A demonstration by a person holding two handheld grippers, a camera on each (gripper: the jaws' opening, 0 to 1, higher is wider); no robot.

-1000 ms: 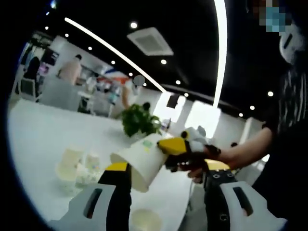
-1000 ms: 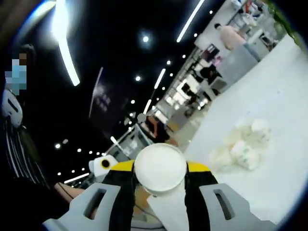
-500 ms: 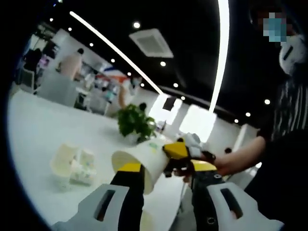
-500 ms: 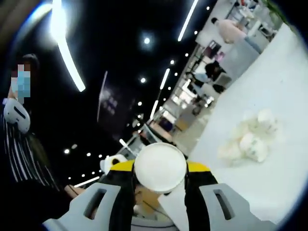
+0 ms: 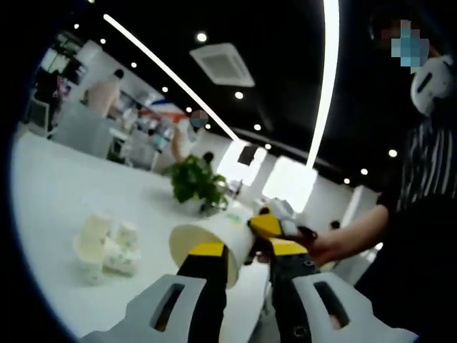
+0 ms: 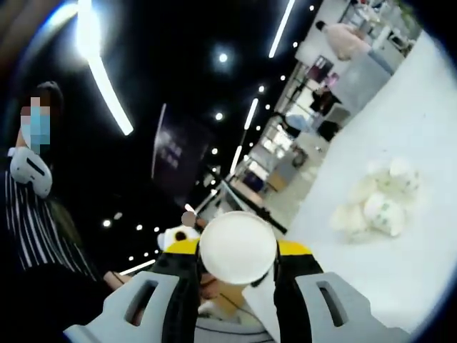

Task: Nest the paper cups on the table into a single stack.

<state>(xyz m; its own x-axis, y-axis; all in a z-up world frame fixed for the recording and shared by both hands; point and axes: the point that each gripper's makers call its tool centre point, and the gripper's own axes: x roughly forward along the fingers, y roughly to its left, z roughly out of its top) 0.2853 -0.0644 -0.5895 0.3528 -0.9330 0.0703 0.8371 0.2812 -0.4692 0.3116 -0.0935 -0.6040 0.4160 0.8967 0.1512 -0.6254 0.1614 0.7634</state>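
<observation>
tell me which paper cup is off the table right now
The cup clamped in the right gripper, held in the air; the other cups sit clustered on the table.

- Scene is being lit from above by long ceiling strip lights (image 5: 325,78) & small spots; strips are being blown out to glare.
- White table (image 5: 50,193) is being overexposed; cup cluster (image 6: 378,207) is being washed out, soft.
- Edges are being bent by fisheye distortion.

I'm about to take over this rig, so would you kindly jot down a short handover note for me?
Right gripper: shut on a paper cup, held sideways in the air, base toward its camera.
Left gripper: jaws apart on either side of that cup; whether they touch it I can't tell.
Loose cups lie clustered on the white table.
Done: one cup lifted. Left: nest it and the rest into one stack.
</observation>
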